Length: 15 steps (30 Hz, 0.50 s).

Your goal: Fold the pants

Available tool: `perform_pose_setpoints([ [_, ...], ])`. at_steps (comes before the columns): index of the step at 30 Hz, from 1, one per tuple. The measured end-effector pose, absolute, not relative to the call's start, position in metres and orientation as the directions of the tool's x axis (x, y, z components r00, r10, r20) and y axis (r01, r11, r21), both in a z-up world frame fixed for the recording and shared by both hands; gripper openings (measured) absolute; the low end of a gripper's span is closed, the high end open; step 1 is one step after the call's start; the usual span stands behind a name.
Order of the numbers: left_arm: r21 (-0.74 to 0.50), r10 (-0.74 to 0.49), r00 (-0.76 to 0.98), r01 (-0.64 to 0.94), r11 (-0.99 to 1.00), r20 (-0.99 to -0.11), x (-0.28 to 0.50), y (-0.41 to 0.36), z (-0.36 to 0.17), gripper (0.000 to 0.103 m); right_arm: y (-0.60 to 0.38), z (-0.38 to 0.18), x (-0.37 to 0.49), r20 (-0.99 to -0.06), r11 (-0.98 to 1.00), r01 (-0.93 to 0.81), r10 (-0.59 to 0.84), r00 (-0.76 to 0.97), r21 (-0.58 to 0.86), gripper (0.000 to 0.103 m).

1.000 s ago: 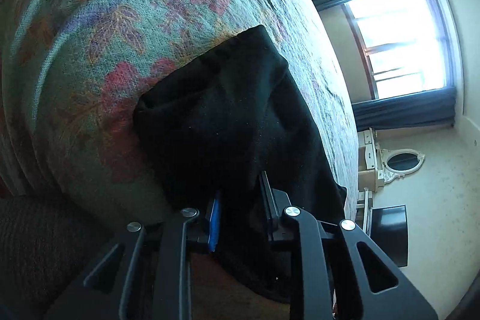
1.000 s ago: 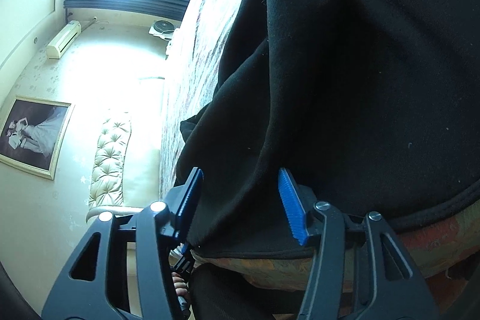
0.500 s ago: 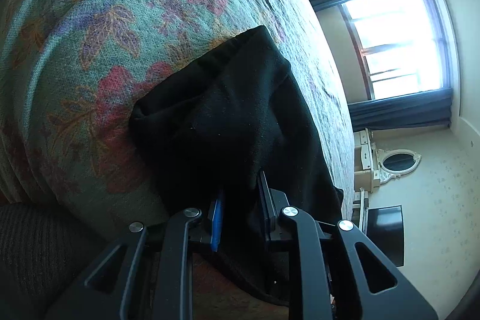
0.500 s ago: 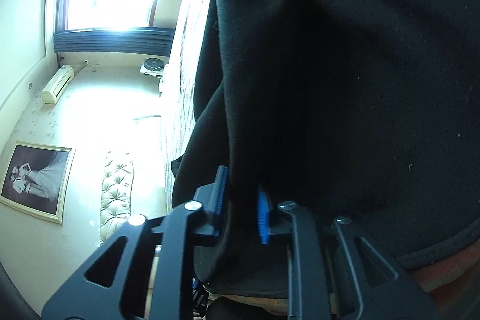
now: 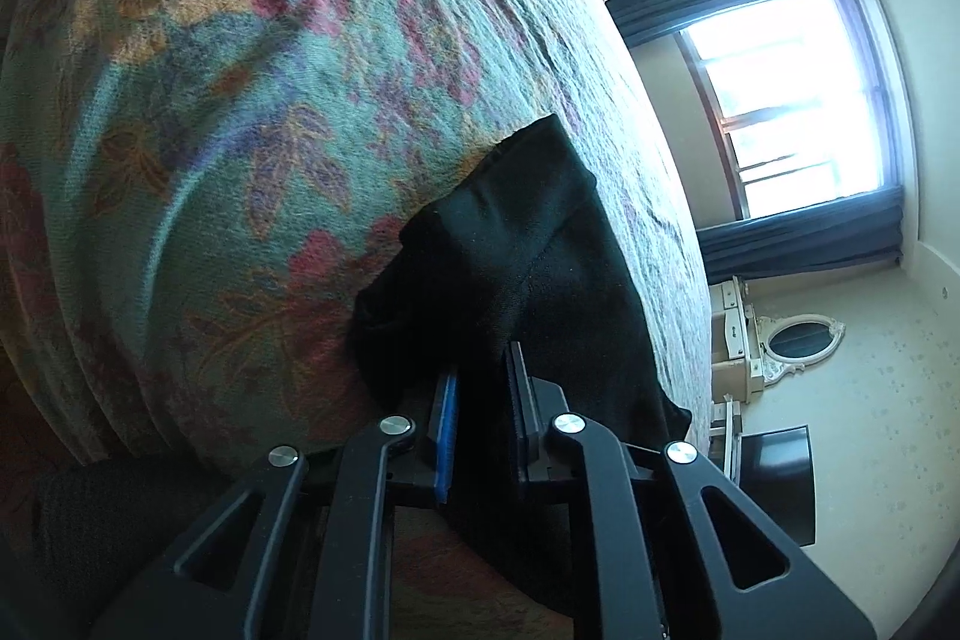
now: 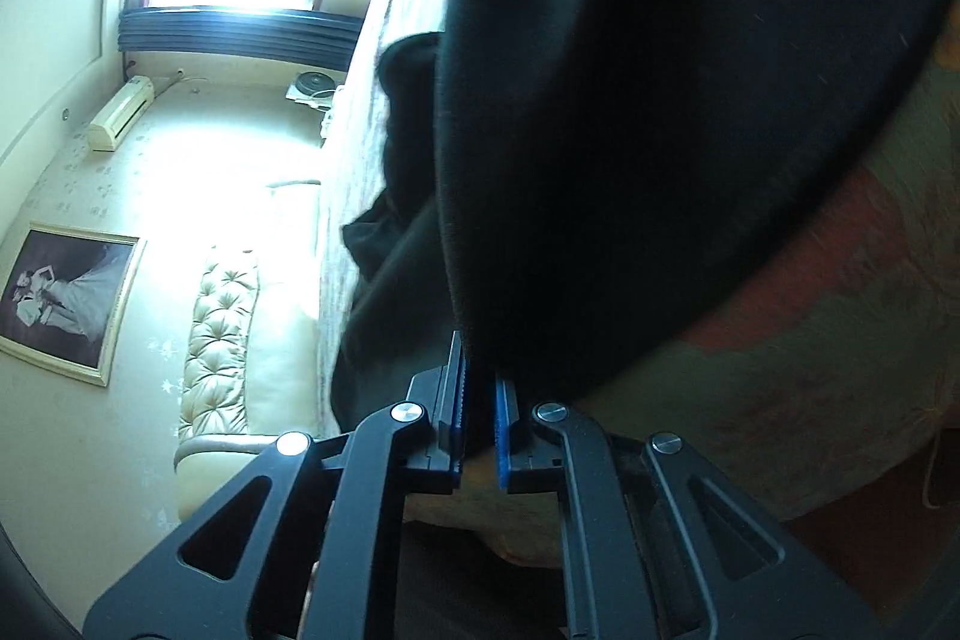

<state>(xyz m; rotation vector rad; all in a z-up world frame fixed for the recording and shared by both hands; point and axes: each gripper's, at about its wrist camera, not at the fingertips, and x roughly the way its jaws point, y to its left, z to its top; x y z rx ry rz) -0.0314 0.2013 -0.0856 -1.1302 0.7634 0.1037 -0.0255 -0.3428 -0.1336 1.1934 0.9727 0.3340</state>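
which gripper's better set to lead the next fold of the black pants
Probably neither alone: left gripper and right gripper are each shut on the black pants at the bedspread edge. Slight lean right, where more cloth hangs lifted.

my left gripper [image 5: 480,388] points down at a slant, its jaws having just closed the last bit, and the blue pads now pinch black cloth. my right gripper [image 6: 479,388] also tips downward, its jaws drawn nearly together after closing hard, with a fold of the same black cloth clamped between the ribbed blue pads [image 6: 503,424]. both sets of black linkage arms sit folded inward.
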Motion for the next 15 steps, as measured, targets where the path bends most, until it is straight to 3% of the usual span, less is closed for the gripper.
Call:
perform_pose_setpoints([
  [3,-0.779,-0.312,0.742,-0.431,0.457,-0.593,-0.033,0.202,-0.087,0.012,-0.343,-0.142,-0.023,-0.439,0.365,0.247,0.691,0.575,0.898,0.006],
  [7,-0.780,-0.293,0.762,-0.408,0.475,-0.578,-0.038,0.200,-0.075,0.013,-0.360,-0.123,-0.021,-0.431,0.371,0.230,0.674,0.600,0.900,0.035],
  [9,-0.761,-0.269,0.766,-0.401,0.509,-0.584,-0.043,0.196,-0.069,0.014,-0.390,-0.106,-0.019,-0.442,0.390,0.236,0.616,0.652,0.890,0.039],
  [13,-0.720,-0.194,0.774,-0.423,0.550,-0.603,-0.056,0.197,-0.056,0.017,-0.500,-0.068,-0.015,-0.502,0.417,0.347,0.356,0.788,0.840,0.041],
  [15,-0.706,-0.165,0.784,-0.420,0.570,-0.599,-0.061,0.197,-0.046,0.017,-0.566,-0.055,-0.017,-0.542,0.400,0.436,0.202,0.816,0.806,0.052],
])
